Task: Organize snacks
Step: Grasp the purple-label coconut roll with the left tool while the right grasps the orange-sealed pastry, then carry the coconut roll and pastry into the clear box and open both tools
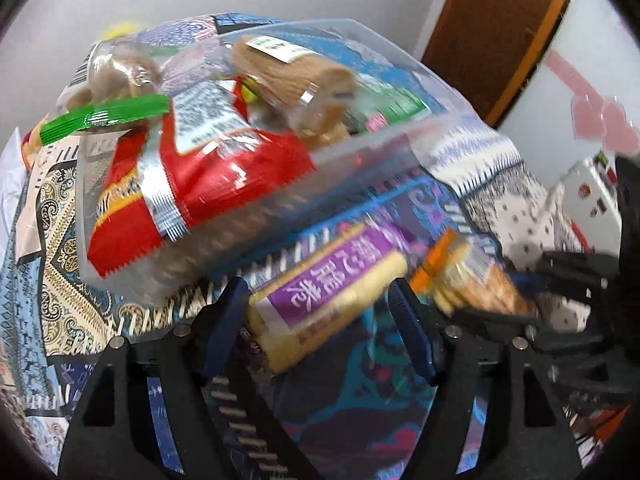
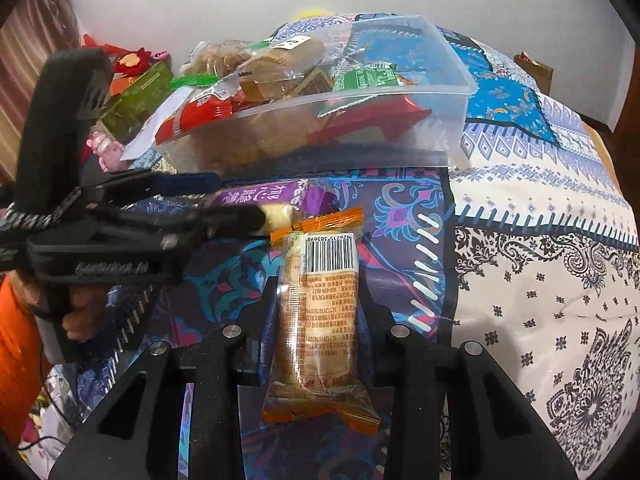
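Note:
A clear plastic bin [image 1: 360,152] [image 2: 440,92] stands on the patterned cloth, heaped with snack packs, a red bag [image 1: 224,176] on top. My left gripper [image 1: 316,304] is open around a purple-labelled roll pack [image 1: 328,280] that lies on the cloth before the bin; the fingers are apart from it. The pack also shows in the right wrist view [image 2: 256,200]. My right gripper [image 2: 320,300] is shut on an orange-ended biscuit pack [image 2: 320,312], held just right of the left gripper. That pack shows in the left wrist view [image 1: 472,280].
The patterned tablecloth [image 2: 540,280] covers the table. A green box [image 2: 140,96] and red decorations stand at the far left by the wall. A wooden door [image 1: 492,32] is at the back right.

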The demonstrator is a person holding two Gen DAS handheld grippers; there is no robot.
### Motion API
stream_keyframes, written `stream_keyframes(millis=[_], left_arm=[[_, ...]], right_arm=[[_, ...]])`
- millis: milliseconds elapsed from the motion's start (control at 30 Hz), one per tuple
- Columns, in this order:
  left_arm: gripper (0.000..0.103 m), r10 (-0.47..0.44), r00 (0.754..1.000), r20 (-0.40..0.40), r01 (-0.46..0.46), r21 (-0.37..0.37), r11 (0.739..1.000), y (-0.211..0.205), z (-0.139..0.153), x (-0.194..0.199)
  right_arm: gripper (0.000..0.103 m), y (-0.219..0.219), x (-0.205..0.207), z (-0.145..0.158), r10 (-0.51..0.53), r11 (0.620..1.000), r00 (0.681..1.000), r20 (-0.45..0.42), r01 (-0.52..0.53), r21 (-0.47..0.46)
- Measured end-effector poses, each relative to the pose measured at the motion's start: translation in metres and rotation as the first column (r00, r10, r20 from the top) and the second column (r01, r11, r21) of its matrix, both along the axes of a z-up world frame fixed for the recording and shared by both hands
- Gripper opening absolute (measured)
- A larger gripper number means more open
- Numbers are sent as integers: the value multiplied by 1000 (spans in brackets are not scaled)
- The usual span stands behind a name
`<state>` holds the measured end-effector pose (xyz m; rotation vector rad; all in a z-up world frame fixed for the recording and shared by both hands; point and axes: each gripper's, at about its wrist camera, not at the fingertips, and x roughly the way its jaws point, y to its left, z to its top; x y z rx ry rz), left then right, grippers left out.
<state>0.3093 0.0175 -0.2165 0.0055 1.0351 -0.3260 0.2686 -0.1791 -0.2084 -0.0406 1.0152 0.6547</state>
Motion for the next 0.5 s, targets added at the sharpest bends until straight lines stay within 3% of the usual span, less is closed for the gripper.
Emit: stream_keyframes(millis=[233, 400, 500], left_arm=[[71, -78, 997, -24, 76, -65, 995, -12, 13, -34], [71, -37, 998, 41, 38, -38, 999, -14, 30, -39], [71, -20, 999, 40, 20, -2, 1000, -18, 27, -25]], right_arm=[[31, -8, 1, 2, -21, 1000, 1000, -6, 21, 11], [31, -21, 0, 9, -46, 999, 999, 6, 46, 24], [31, -28, 1, 14, -61, 998, 998, 12, 60, 36]])
